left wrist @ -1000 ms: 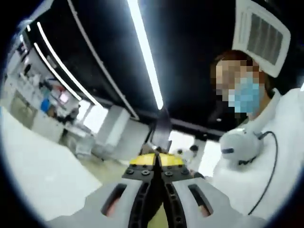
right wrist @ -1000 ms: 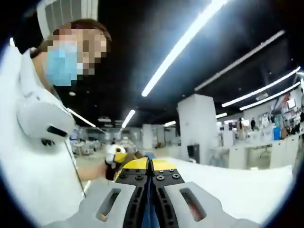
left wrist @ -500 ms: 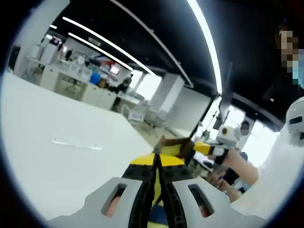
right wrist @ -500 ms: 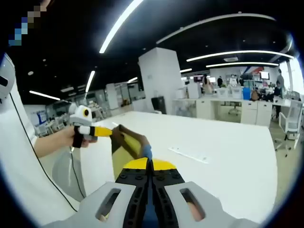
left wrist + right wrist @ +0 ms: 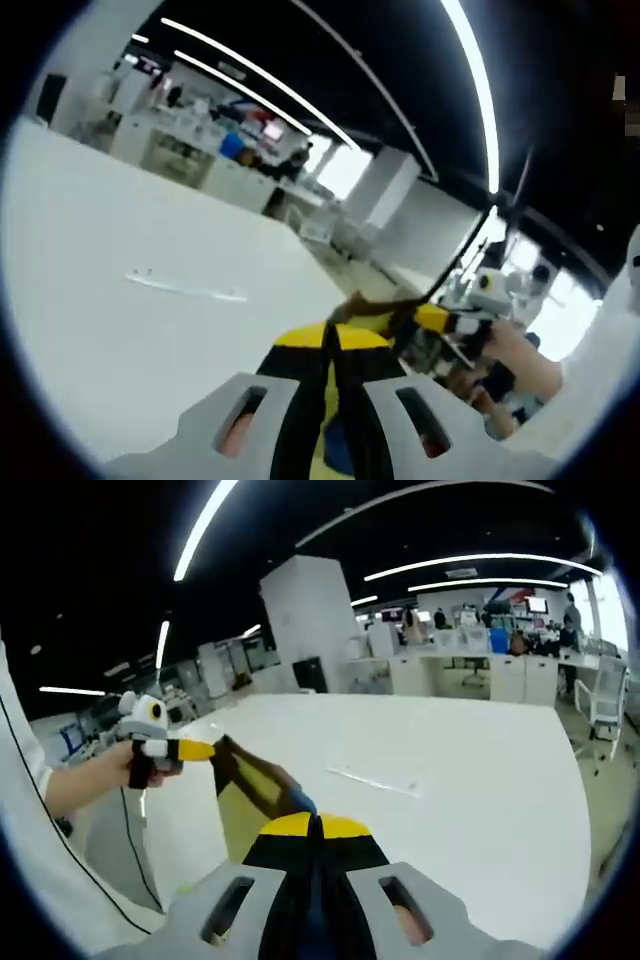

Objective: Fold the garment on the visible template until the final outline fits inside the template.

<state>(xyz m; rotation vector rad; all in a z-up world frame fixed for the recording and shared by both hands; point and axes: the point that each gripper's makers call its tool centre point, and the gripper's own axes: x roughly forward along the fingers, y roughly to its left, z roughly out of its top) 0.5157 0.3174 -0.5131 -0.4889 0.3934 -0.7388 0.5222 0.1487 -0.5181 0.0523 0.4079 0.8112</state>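
Garment held stretched between both grippers above the white table (image 5: 480,770).
Left gripper (image 5: 331,340) and right gripper (image 5: 315,828) each clamp yellow-and-blue garment (image 5: 245,790) cloth between closed jaws at bottom centre; it spans toward the other gripper at mid-frame.

No legible text, labels, brands, numbers or signs in either gripper view.

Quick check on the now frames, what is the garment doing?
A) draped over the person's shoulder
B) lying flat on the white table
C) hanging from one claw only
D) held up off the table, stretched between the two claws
D: in the right gripper view the yellow and brown garment spans from the left claw to the right claw, above the white table.
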